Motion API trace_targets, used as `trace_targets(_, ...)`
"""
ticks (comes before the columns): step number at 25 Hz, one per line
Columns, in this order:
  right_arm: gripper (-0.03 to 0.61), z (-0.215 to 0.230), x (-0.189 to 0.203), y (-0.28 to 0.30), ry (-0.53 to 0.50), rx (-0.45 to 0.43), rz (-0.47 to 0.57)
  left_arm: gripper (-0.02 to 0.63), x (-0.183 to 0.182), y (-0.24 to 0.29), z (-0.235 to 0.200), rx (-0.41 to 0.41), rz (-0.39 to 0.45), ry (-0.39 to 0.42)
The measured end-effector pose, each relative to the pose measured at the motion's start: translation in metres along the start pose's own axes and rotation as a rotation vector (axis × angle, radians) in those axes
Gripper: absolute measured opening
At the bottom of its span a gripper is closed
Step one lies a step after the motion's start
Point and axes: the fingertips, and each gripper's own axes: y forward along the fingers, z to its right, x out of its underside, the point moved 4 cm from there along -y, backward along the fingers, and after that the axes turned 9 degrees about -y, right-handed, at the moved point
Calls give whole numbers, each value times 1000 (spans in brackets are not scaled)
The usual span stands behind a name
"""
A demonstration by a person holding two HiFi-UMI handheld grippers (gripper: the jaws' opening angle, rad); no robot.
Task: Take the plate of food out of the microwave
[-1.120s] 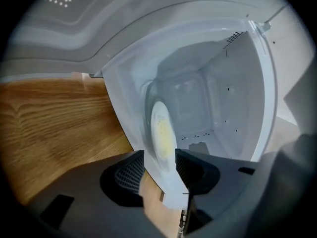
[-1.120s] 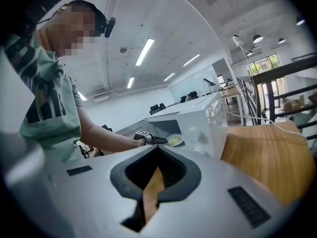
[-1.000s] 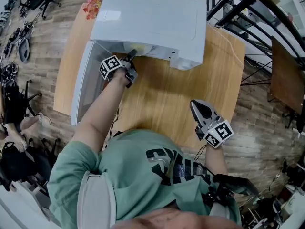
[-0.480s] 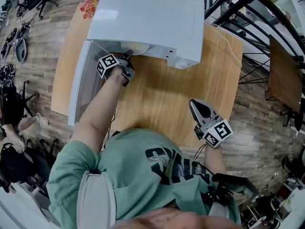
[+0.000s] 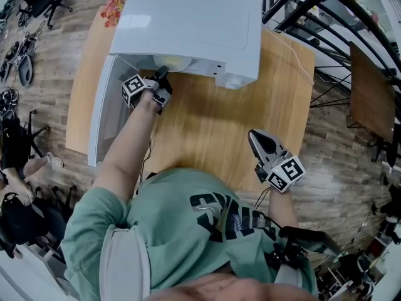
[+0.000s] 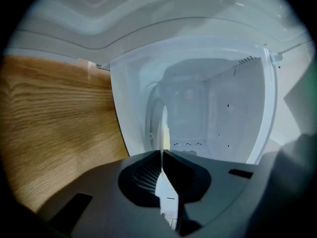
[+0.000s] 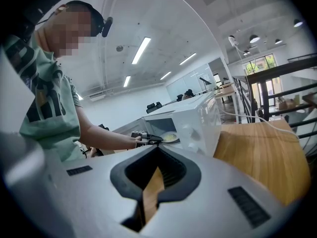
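Observation:
The white microwave [image 5: 188, 24] stands at the back of the wooden table [image 5: 219, 124], its door [image 5: 103, 111] swung open to the left. A white plate [image 5: 172, 61] of yellowish food sits inside, at the front of the cavity. My left gripper [image 5: 164, 73] reaches into the opening and its jaws are closing on the plate's rim. In the left gripper view the rim [image 6: 162, 128] shows edge-on between the pads of that gripper [image 6: 162, 152]. My right gripper [image 5: 254, 137] hovers over the table's front right, shut and holding nothing. From the right gripper view [image 7: 157, 167] the plate [image 7: 170, 137] is visible.
A red and orange bunch [image 5: 111, 10] lies at the table's back left corner. A white cable [image 5: 294, 49] runs over the table right of the microwave. Black railings [image 5: 326, 17] stand past the right edge, and office chairs [image 5: 25, 49] crowd the floor at the left.
My left gripper has moved a little deeper toward the microwave opening, up to the plate. The right gripper has stayed in place.

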Motion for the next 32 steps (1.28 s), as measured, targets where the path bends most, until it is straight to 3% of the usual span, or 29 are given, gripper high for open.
trace_targets(8,6,3,-5,-10,-3,-3,19,17,17,-14,10,34,-38,25)
trace_targets(23,6,16,-32,-20,-69,-84,45,17,59,-88,5,78,4,14)
trace_targets(27,6,3,-40,-20,-56,-37,69,17,75,-105,9,105,-60,5)
trace_targets(32,6,-39,-45,-8,-88,63,72,17,92,-131,6,114,-221,16)
